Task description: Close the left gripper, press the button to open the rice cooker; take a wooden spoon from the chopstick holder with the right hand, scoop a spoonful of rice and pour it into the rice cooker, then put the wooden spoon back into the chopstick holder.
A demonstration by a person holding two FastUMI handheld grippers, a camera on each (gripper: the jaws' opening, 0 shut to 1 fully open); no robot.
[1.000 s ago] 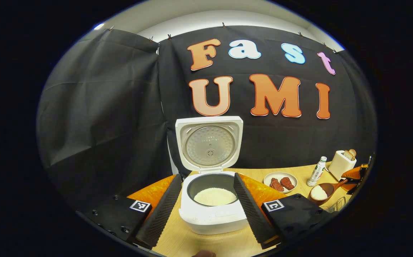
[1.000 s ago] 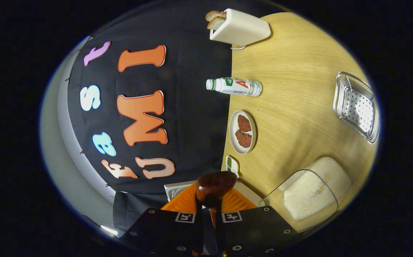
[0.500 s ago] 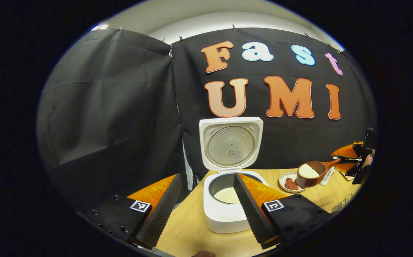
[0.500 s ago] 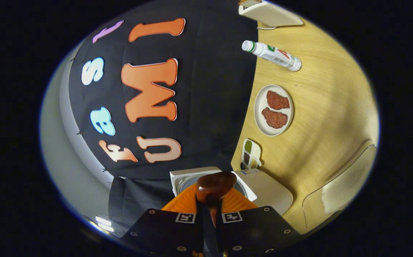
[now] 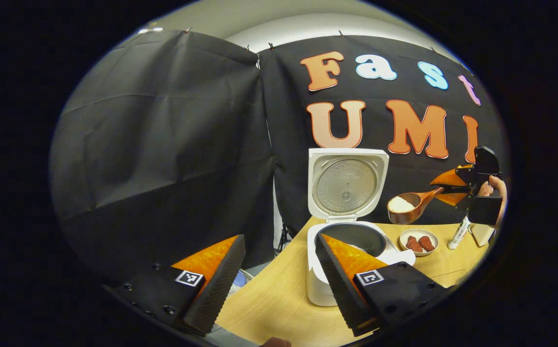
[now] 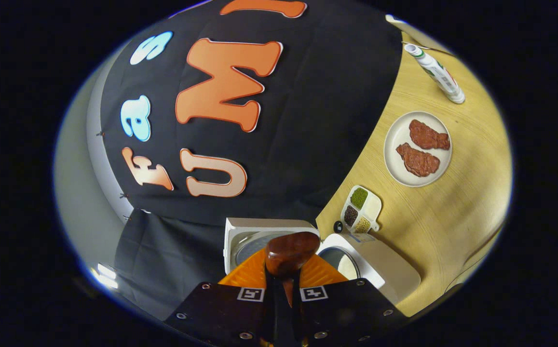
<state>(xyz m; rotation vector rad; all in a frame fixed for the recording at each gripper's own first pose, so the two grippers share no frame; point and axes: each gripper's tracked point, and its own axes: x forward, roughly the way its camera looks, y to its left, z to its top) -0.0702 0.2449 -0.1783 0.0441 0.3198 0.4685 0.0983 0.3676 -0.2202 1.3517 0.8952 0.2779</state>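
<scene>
Left gripper (image 5: pixel 276 284) low over the near table edge, my fingers spread wide apart, nothing between them. Rice cooker (image 5: pixel 344 262) stands on the wooden table (image 5: pixel 279 308) just past my right-hand finger, which covers part of its front; lid (image 5: pixel 347 185) swung up and standing upright against the booth wall, dark inner pot exposed with a little white rice visible inside. In my other hand, the right gripper (image 5: pixel 455 188) is held up in the air to the right of the cooker's lid, my fingers wrapped around its body. It is clamped on the handle of the wooden spoon (image 5: pixel 411 206); the bowl carries a heap of white rice and hangs above the table, just right of the open lid, higher than the pot's rim. From the right gripper view, the spoon's (image 6: pixel 291 250) dark underside sits right between the closed fingers, the open cooker (image 6: pixel 356 262) below and beyond it. On the table farther off: a plate with two reddish meat pieces (image 6: pixel 418 148), a small three-part seasoning dish (image 6: pixel 360 212) near the cooker, a white bottle (image 6: pixel 438 74).
</scene>
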